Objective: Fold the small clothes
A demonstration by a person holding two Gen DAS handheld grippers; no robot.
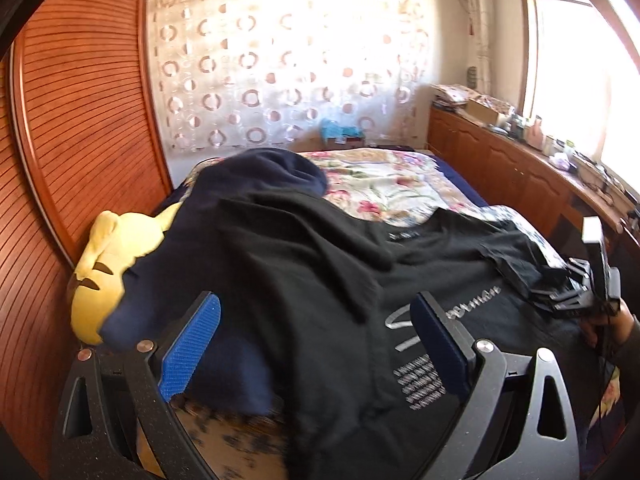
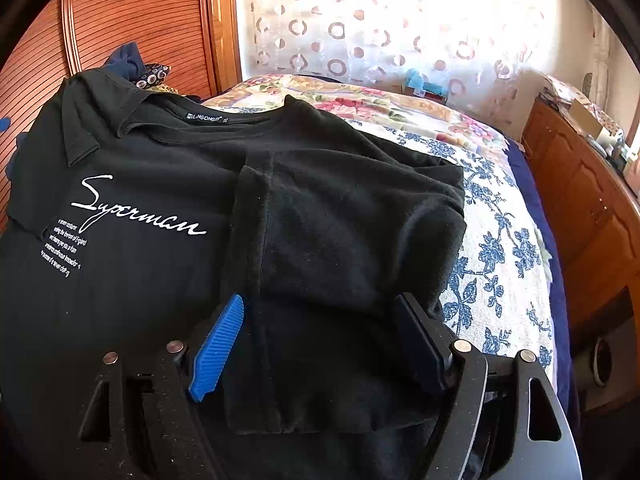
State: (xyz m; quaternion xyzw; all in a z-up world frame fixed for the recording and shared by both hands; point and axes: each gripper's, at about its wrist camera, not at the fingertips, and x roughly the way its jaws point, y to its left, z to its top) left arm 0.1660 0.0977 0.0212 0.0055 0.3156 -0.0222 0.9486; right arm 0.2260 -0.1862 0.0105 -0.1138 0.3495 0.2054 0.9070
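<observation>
On bed w/ floral quilt (image 2: 492, 240): black T-shirt (image 2: 140, 280) spread out, white script print "Superman" facing up, neck label toward far end. One sleeve (image 2: 352, 220) folded inward over shirt body, lying flat on top.

Right gripper (image 2: 320, 340): fingers (image 2: 218, 352) spread wide, blue ribbed pads either side of folded sleeve's near end; cloth lies between the pads, not pinched. Left wrist view shows this gripper (image 1: 576, 296) at shirt's right edge, held in person's hand (image 1: 612, 328).

Left gripper (image 1: 316, 344): fingers (image 1: 192, 348) also spread apart, low over shirt's left part near print. Black fabric bunched and draped between/under pads; nothing clamped as far as I can tell. View somewhat blurred.

Left of shirt: navy garment (image 1: 240, 200) heaped partly under black one, yellow plush toy (image 1: 108, 264) just beside it against wooden slatted wardrobe (image 1: 80, 100). Far end: patterned curtain (image 1: 288, 72). Right side: wooden cabinet (image 1: 500, 160) run w/ clutter on top, below bright window.
</observation>
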